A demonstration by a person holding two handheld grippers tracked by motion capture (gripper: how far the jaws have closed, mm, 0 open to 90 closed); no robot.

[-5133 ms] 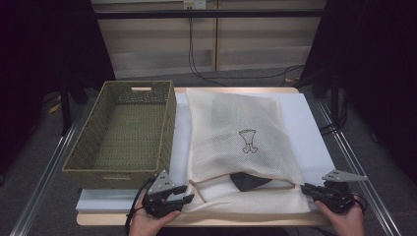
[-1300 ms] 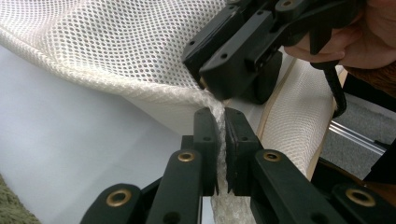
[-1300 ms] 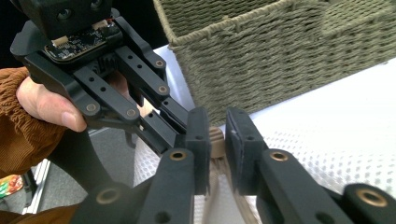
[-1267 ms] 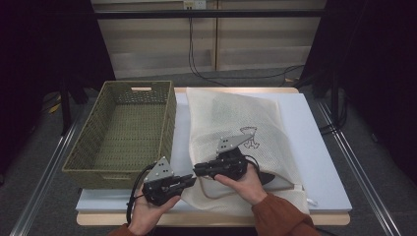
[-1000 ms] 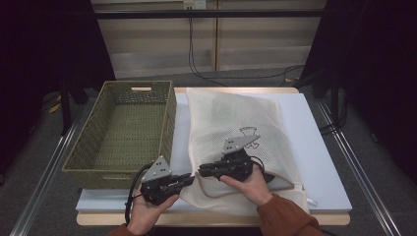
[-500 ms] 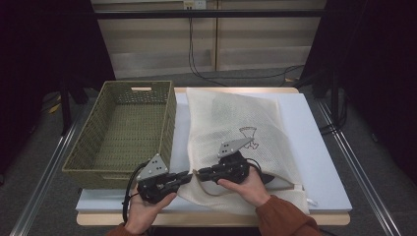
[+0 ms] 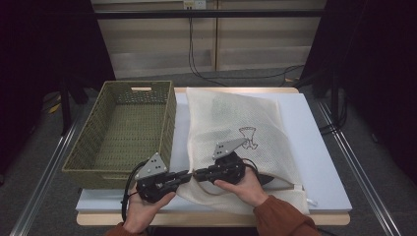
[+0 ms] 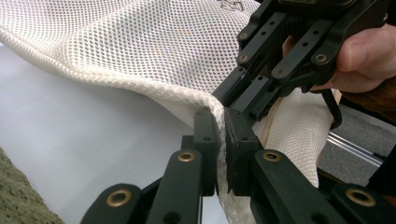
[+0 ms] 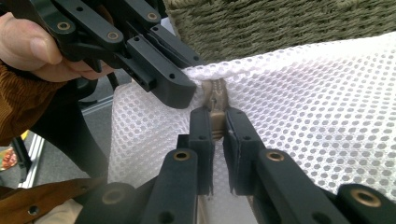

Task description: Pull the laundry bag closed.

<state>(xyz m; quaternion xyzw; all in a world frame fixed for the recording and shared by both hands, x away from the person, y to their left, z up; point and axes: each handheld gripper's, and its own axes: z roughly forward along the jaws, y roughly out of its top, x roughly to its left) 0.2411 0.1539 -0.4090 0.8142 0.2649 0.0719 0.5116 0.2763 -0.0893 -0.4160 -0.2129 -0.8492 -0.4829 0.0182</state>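
Observation:
A cream mesh bag [image 7: 236,123] with a small printed emblem lies flat on the white board [image 7: 319,142]. Its near left corner is pinched between the jaws of my left gripper [image 7: 188,175], which is shut on the bag's hem [image 8: 205,98]. My right gripper [image 7: 197,173] meets it tip to tip from the right. In the right gripper view, my right gripper [image 9: 215,114] is shut on the beige zipper pull [image 9: 215,99] at that same corner. Something dark [image 7: 265,179] shows through the mesh near the right hand.
A green woven basket [image 7: 123,128] stands empty on the board's left side, right beside the bag and the left gripper. Bare white board lies to the right of the bag. Metal rails run along both table sides.
Five seconds ago the right gripper was at the bag's near right corner; it has come across to the left corner. Over the last second it shifted slightly toward the left gripper, which stayed put.

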